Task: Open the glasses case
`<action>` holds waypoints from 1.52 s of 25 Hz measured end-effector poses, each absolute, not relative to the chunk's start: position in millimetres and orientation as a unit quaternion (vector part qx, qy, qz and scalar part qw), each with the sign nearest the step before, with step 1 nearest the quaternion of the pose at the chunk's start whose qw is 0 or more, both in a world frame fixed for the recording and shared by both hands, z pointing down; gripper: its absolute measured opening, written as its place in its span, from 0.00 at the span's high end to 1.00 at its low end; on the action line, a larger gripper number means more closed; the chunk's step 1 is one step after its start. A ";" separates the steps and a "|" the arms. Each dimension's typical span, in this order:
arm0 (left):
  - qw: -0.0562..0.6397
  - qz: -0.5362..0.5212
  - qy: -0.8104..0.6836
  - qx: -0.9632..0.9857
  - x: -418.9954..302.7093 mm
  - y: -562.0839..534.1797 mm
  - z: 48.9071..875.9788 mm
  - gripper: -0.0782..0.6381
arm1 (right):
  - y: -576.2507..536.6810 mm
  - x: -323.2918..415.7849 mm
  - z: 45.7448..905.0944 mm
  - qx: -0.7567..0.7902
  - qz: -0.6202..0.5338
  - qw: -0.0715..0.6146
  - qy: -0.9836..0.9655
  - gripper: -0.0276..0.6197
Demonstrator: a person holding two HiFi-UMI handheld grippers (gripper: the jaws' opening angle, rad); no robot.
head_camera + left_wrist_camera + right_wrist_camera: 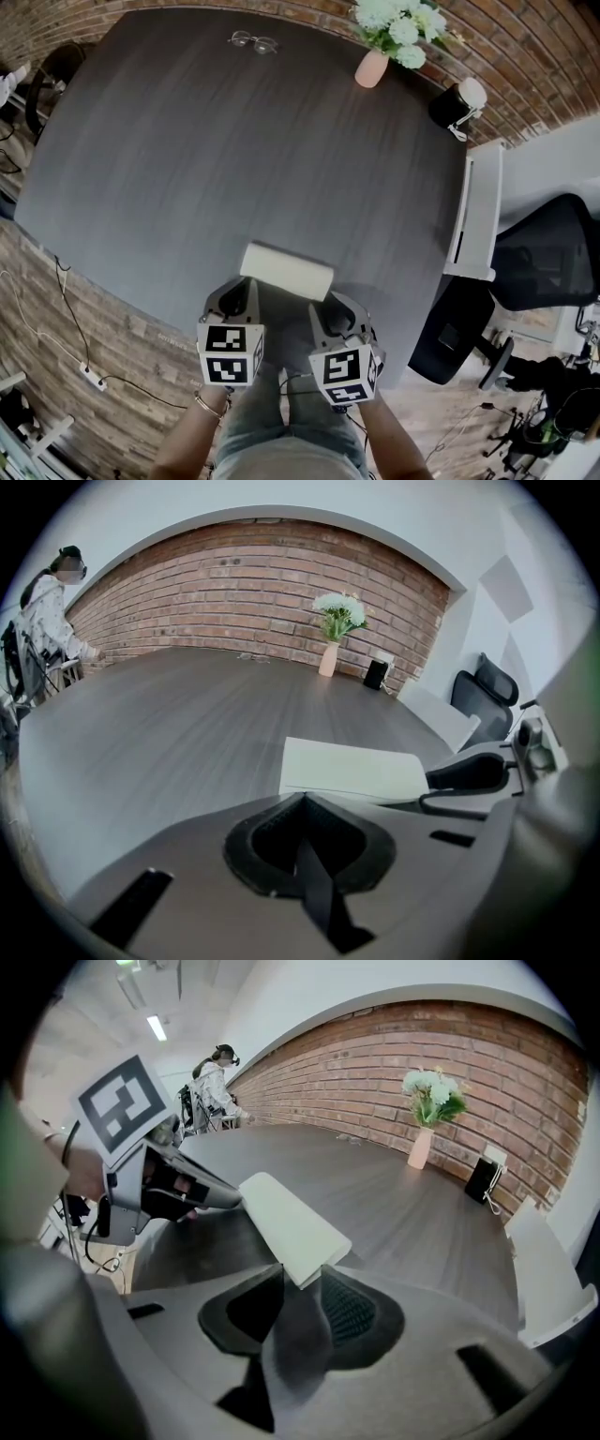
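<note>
A white glasses case [286,270] lies closed on the dark table [234,159], near its front edge. My right gripper [330,307] is at the case's right end. In the right gripper view the corner of the glasses case [286,1222] sits between the two jaws of this gripper [298,1279], which are closed on it. My left gripper [240,292] is at the case's left front edge. In the left gripper view, that gripper [302,797] has its jaws together with nothing between them, and the case [352,769] lies just beyond their tips.
A pair of glasses [253,40] lies at the table's far edge. A pink vase of flowers [373,66] and a black device [453,105] stand at the far right. A white panel [478,216] and an office chair [548,253] flank the right side. A person [47,611] stands far left.
</note>
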State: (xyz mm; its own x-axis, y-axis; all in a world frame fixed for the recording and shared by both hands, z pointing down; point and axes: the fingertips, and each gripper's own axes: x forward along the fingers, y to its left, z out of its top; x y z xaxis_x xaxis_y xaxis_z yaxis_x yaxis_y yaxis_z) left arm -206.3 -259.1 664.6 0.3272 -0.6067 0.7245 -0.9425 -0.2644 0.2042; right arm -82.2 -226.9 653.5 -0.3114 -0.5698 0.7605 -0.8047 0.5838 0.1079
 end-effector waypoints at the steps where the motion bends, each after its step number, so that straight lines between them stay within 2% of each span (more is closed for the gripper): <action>1: 0.317 0.264 -0.517 0.750 -206.4 -259.1 664.7 0.90 | -226.8 -82.2 653.4 0.432 0.147 0.397 -0.796 0.76; 21: 0.325 0.266 -0.516 0.746 -206.4 -258.8 666.3 0.90 | -239.6 -78.7 629.4 0.434 0.137 0.383 -0.804 0.76; 38: 0.326 0.283 -0.511 0.744 -207.9 -257.1 665.5 0.90 | -287.7 -57.3 592.0 0.493 0.142 0.309 -0.801 0.79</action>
State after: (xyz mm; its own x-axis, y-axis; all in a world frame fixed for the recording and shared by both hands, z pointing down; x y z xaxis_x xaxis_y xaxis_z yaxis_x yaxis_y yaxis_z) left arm -207.9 -257.1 665.5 0.3186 -0.5753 0.7534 -0.9438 -0.2667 0.1955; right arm -57.3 -287.7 592.0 -0.3223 -0.7027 0.6344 -0.8778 0.4728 0.0778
